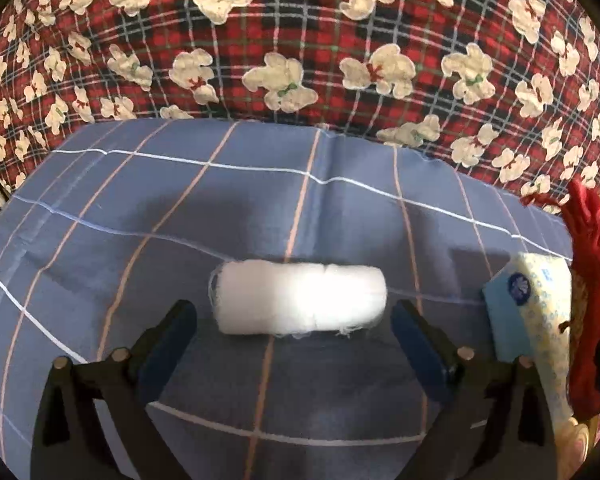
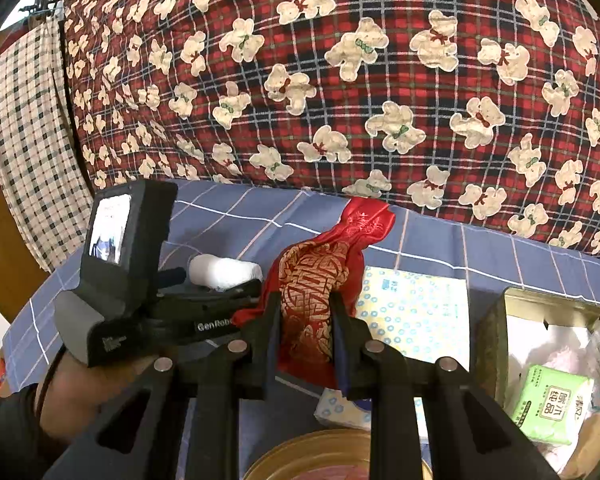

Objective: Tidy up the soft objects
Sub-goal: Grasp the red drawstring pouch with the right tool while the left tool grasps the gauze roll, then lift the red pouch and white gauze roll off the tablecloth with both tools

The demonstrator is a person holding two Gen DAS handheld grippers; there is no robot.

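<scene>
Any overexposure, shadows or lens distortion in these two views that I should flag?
Left wrist view: the white rolled gauze bundle is blown out across its middle, losing texture; soft shadows darken the blue checked cloth around it. Both views: fisheye bends the grid lines and vignettes the corners black. Right wrist view: evenly lit, the red and gold satin pouch sharp.

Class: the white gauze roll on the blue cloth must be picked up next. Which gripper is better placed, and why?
Left. The left gripper is open, with the white gauze roll just ahead between its fingers. The right gripper already clamps the red pouch.
</scene>
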